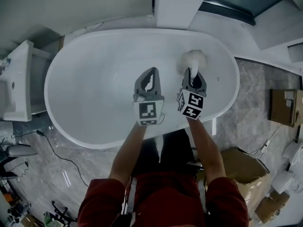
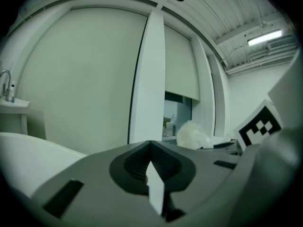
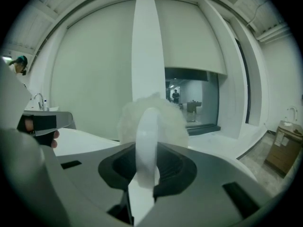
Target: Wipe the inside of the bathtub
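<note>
A white oval bathtub (image 1: 71, 126) fills the middle of the head view, and both grippers hover above its inside. My right gripper (image 1: 193, 75) is shut on the white handle (image 3: 147, 141) of a fluffy white duster (image 1: 193, 58), whose puffy head (image 3: 154, 115) sticks out past the fingertips, towards the tub's far right wall. Beside it on the left, my left gripper (image 1: 150, 73) is shut with nothing in it. In the left gripper view its jaws (image 2: 150, 144) meet at the tips, and the duster (image 2: 191, 135) shows to the right.
A white sink (image 1: 16, 79) with a tap (image 2: 5, 84) stands left of the tub. A white column (image 1: 180, 4) rises behind it. Cardboard boxes (image 1: 246, 171) and a brown cabinet (image 1: 285, 107) sit on the marble floor at right. A black cable (image 1: 57, 152) trails at left.
</note>
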A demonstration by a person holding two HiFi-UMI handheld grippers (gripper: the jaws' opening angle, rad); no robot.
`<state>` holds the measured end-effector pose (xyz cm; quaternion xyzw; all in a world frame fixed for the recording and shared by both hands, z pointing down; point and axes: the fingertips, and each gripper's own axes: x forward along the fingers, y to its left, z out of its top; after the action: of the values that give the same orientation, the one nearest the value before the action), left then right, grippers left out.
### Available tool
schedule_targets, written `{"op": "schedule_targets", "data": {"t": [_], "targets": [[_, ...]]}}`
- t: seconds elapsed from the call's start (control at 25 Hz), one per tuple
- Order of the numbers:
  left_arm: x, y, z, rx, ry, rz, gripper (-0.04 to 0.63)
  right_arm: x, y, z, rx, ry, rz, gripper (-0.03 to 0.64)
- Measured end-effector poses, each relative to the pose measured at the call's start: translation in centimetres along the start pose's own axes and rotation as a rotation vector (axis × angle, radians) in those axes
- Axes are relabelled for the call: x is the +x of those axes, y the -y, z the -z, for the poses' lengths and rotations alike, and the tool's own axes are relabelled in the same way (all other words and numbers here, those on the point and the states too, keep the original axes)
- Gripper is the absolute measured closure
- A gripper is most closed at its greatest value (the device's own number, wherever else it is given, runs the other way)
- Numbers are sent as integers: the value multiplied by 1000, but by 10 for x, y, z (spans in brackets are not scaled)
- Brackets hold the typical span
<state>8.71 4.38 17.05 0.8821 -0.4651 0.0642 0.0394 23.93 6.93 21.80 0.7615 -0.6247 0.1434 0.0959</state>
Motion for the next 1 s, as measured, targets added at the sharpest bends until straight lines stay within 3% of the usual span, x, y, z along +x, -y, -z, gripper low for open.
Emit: {"op": "schedule_targets", "data": {"t": [0.32, 0.64, 1.0], "targets": [[-72, -26, -63, -31, 48, -20, 580, -57, -48, -42, -18, 19, -62, 526], [-139, -35, -109, 27, 105, -5, 580, -118, -91, -75, -17, 54, -100, 526], [-176, -48, -135, 17, 60, -30, 580, -154, -107, -95, 17, 41, -126, 526]]}}
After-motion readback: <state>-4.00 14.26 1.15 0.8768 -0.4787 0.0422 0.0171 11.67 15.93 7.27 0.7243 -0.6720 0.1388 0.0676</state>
